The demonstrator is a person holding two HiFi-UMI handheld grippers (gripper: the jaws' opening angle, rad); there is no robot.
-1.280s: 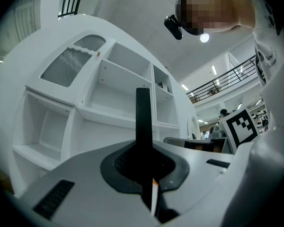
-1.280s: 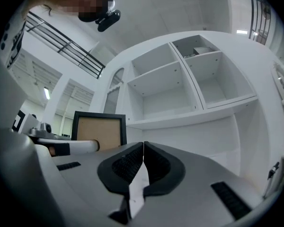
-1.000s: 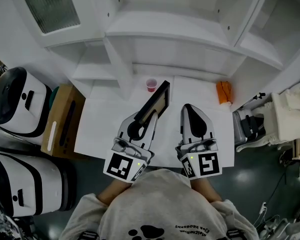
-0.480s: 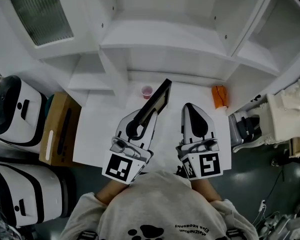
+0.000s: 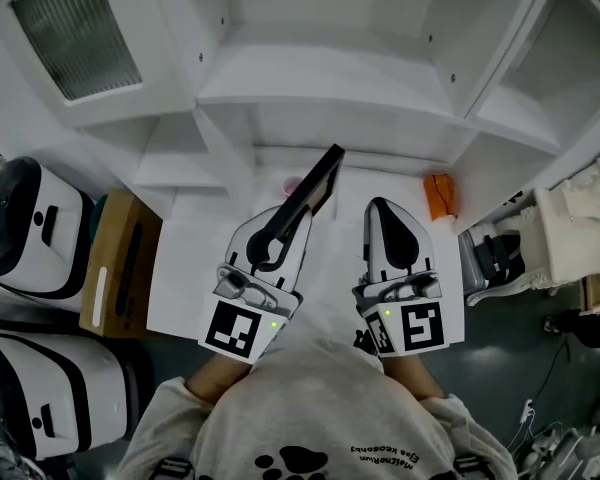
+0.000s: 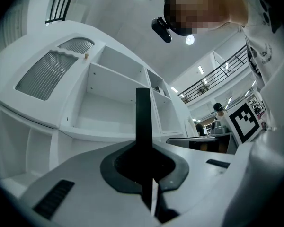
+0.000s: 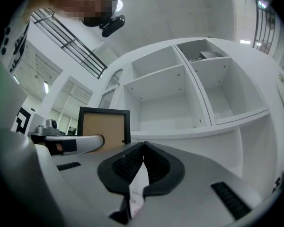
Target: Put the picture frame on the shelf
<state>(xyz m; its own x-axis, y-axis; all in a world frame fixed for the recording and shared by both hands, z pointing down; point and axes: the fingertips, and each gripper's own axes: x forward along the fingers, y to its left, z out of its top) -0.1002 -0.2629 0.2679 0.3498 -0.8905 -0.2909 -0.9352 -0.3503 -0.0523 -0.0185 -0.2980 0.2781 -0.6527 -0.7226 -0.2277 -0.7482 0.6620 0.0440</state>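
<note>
With left hand-held gripper (image 5: 286,226) clamped on the frame (image 5: 320,180), edge-up over the surface (image 5: 195,268) just short of the shelf (image 5: 320,93), and right hand-held gripper (image 5: 382,208) closed empty, lift clear of the shelf lip, then stand it upright well inside.

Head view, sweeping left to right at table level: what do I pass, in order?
Going right: white-and-black machine → cardboard box → left tongs, shut on the picture frame → right tongs, shut and empty → orange object → white carved piece off the table's right edge.
</note>
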